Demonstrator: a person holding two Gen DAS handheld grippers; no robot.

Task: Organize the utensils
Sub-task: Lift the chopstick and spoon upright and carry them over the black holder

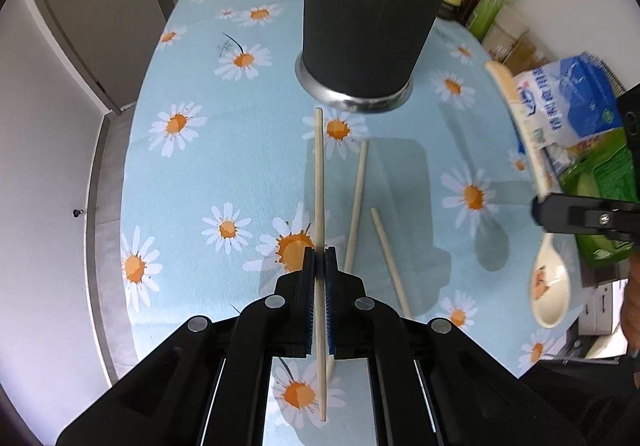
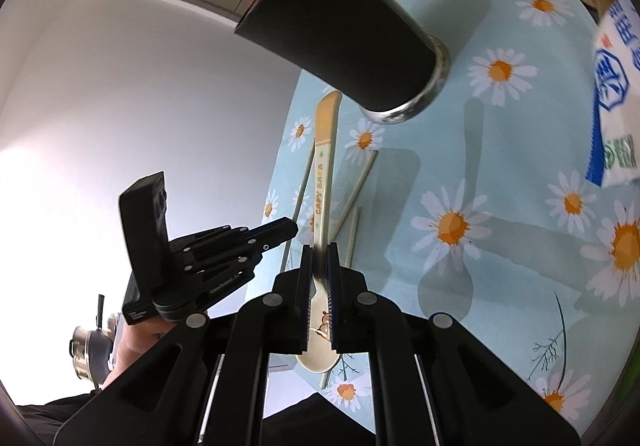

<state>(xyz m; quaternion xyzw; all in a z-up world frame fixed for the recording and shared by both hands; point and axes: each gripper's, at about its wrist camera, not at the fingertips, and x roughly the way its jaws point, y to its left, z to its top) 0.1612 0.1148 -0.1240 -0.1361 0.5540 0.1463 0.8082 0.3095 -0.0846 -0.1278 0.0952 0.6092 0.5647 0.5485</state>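
On the daisy-print light-blue tablecloth [image 1: 192,174], left to right:

Left gripper [image 1: 319,258]: pads pressed together on a pale wooden chopstick [image 1: 319,182], pinched near mid-length, lifted off the cloth, its tip pointing straight ahead toward the base of the tall black cylindrical utensil holder with a steel foot ring [image 1: 360,18].

Just right of those fingers: two more pale wooden chopsticks [image 1: 357,202] lying loose on the cloth, splayed apart at their far ends.

Right gripper [image 2: 319,258]: closed on a cream ceramic spoon with an orange-tipped handle and cartoon print [image 2: 323,174], gripped at the neck, bowl behind the pads, handle aimed forward toward the holder's foot.

Further right: blue-and-white salt bag [image 1: 576,102], green packet [image 1: 604,182], bottles behind.
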